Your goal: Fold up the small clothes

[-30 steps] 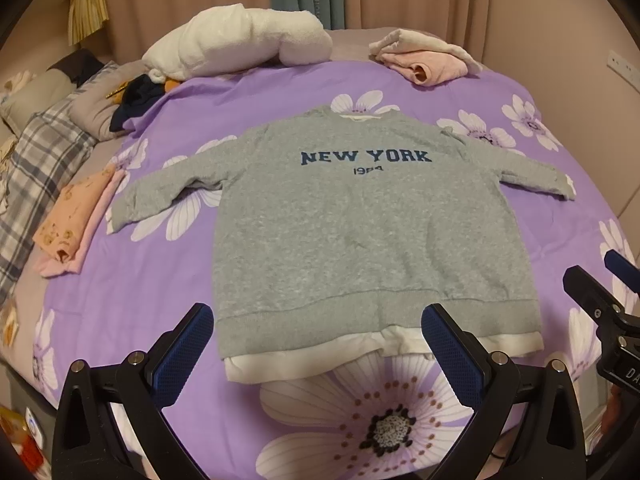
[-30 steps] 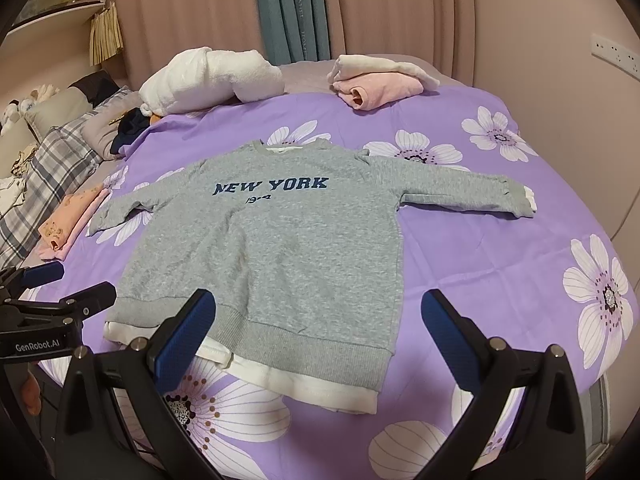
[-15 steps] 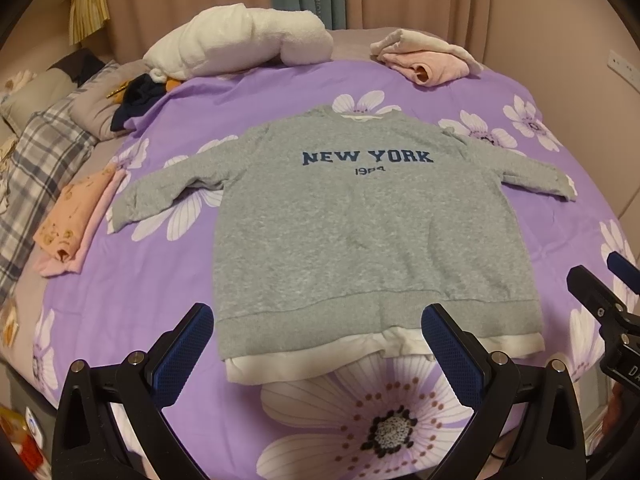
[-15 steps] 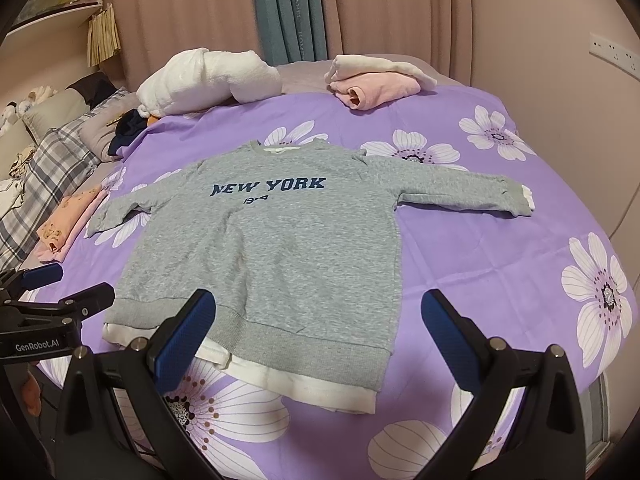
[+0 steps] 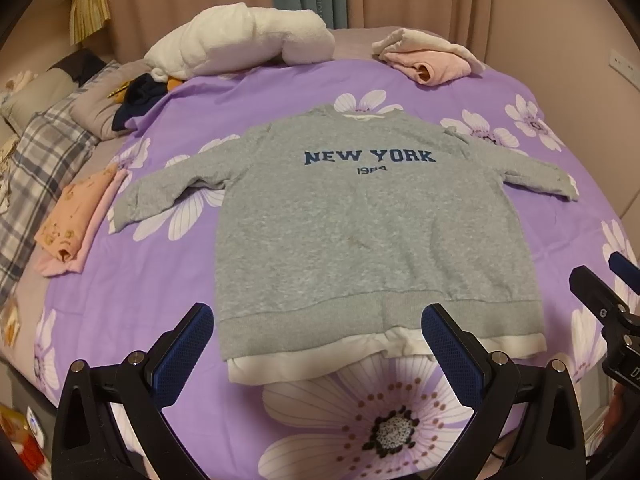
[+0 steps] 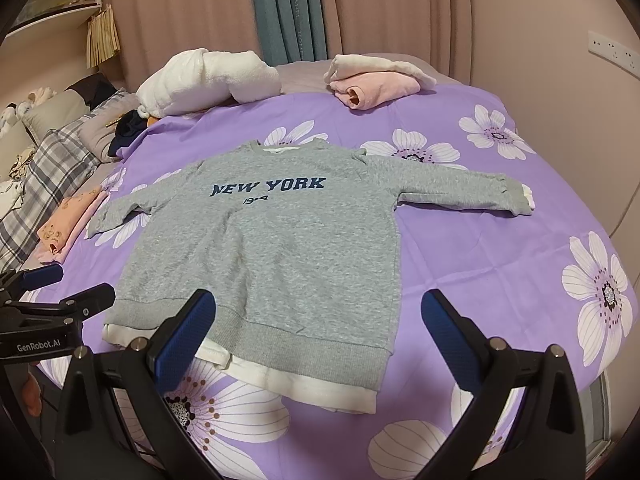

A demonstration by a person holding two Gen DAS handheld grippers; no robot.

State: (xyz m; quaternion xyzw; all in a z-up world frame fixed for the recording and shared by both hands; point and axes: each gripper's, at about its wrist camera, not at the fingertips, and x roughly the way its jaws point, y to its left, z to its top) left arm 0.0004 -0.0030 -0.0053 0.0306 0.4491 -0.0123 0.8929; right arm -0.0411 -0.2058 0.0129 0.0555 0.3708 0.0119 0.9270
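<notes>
The bed (image 5: 120, 300) is soft, so a pinch could catch the purple cover too. The sweatshirt (image 5: 360, 232) lies flat, front up, sleeves spread; its white hem may slip crooked. Left gripper (image 5: 318, 344) and right gripper (image 6: 320, 330) hover near the hem, jaws apart, empty.

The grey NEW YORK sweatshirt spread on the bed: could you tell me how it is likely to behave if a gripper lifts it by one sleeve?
The grey sweatshirt lies flat and follows the purple bedspread, so it is probably floppy and would drape. Its knit looks thick, so perhaps weighty for its size. The ribbed hem likely offers grip rather than slipping.
</notes>
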